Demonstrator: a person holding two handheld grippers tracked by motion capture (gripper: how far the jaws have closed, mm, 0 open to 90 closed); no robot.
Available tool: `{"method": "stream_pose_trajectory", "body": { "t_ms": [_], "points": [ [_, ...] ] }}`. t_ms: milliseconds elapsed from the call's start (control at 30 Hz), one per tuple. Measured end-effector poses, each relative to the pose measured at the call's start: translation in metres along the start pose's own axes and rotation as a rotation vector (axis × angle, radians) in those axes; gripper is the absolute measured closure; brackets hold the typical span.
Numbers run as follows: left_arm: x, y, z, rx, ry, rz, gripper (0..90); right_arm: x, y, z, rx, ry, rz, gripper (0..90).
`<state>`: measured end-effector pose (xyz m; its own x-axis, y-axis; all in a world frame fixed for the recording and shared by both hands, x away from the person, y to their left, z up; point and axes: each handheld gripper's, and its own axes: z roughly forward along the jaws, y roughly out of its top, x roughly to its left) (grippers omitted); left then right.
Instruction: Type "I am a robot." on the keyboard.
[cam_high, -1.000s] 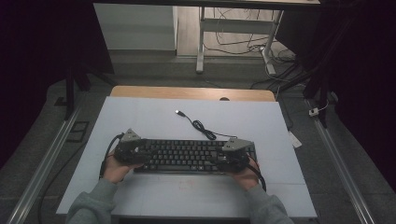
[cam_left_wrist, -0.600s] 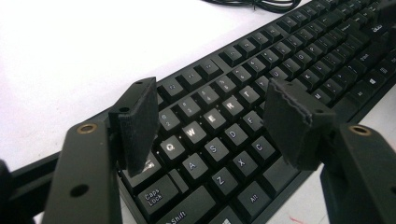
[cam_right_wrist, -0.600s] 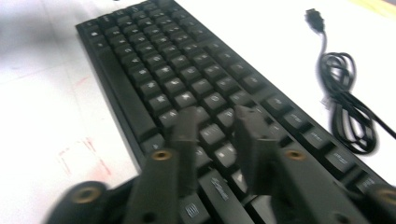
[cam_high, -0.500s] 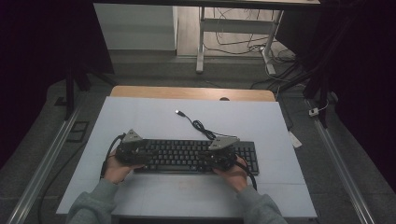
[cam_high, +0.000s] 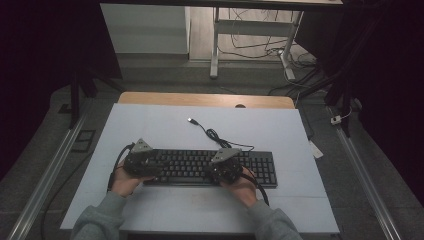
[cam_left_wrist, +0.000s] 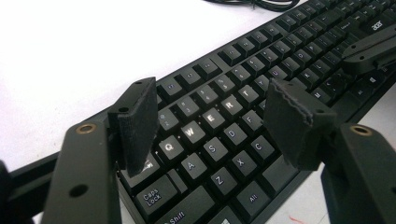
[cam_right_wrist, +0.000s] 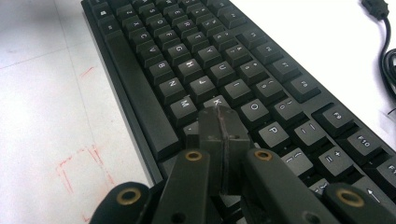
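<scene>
The black keyboard (cam_high: 210, 167) lies flat on the white bench (cam_high: 150, 125), its cable (cam_high: 212, 134) curling just behind it. The left hand-held gripper (cam_left_wrist: 210, 116) hovers over the keyboard's left end — jaws apart, holding nothing. The right hand-held gripper (cam_right_wrist: 223, 122) has just been closing — its jaws now meet, empty, above the K key.

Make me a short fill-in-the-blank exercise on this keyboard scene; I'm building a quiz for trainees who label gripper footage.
1. The jaws of the right gripper are pressed ____ above the keyboard.
2. The left gripper hovers with its jaws ____ over the QWER keys.
3. The keyboard's cable ends in a plug lying loose on the ____ table.
4. The keyboard's colour is ____.

Missing words: together; open; white; black
</scene>
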<state>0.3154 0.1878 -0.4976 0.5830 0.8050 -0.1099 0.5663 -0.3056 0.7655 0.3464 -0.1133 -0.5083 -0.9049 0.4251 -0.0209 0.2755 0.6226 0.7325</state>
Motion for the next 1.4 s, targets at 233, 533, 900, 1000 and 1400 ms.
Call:
{"method": "stream_pose_trajectory", "body": {
  "t_ms": [233,533,900,1000,1400],
  "points": [
    [0.001,-0.001,0.001,0.005,0.002,0.001,35.2,0.0,-0.002,0.004,0.024,-0.004,0.0,89.5],
    [0.0,-0.001,0.001,0.006,0.003,0.004,35.0,0.002,-0.003,0.004,0.024,-0.017,-0.006,89.7],
    [0.0,-0.001,0.001,0.008,0.006,0.009,34.9,-0.009,-0.004,-0.018,-0.087,-0.067,0.024,80.6],
    [0.0,-0.001,0.002,0.01,0.007,0.01,34.9,-0.014,-0.008,-0.023,-0.092,-0.104,0.035,68.8],
    [-0.001,-0.002,0.003,0.017,0.007,0.012,34.8,-0.028,-0.025,-0.043,-0.097,-0.162,0.063,50.0]
  ]
}}
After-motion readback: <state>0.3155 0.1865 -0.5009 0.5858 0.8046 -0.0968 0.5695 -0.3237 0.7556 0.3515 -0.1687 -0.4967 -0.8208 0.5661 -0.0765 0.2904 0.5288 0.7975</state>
